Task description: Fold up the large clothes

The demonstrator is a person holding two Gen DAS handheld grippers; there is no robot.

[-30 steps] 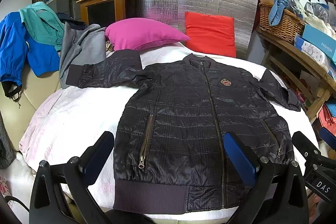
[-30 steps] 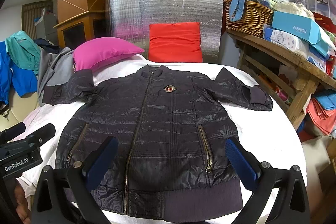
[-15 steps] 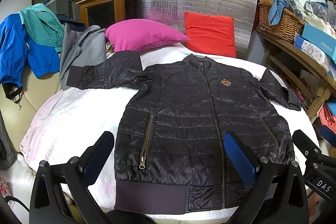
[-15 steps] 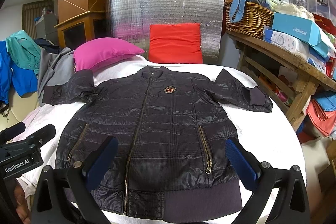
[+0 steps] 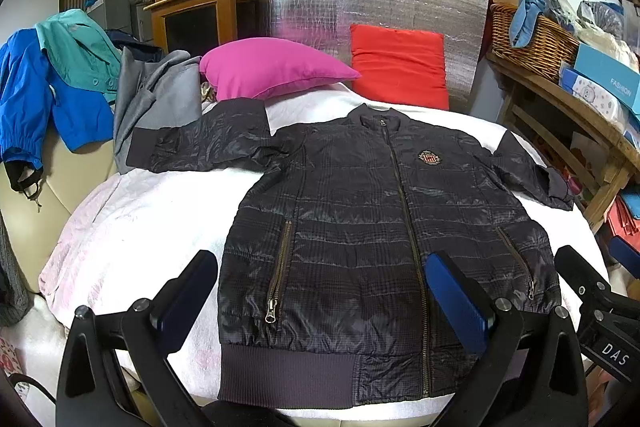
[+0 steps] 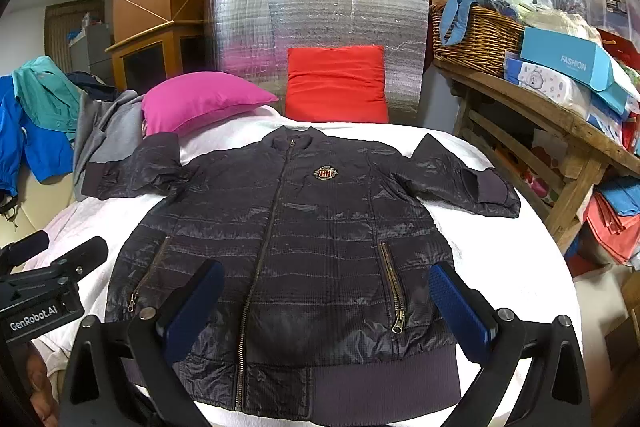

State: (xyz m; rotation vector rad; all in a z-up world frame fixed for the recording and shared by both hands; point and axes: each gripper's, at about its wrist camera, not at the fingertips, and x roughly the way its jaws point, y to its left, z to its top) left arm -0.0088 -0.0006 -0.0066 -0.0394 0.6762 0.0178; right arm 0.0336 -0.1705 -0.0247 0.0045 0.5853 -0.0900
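Dark quilted jacket [image 5: 380, 235] spread flat, zipped, frame centre, on white cover [image 5: 132, 227]. Left gripper [image 5: 320, 291] and right gripper [image 6: 326, 295] at lower frame, both spread wide, pinching nothing, above hem.

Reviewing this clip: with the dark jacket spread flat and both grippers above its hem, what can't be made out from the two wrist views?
- Jacket hem corners: both views, hidden behind the gripper bodies and cut by the bottom edge.
- Chest badge design: too small to read.
- Jacket's back and lining: face down on the white cover.
- The person: out of view.
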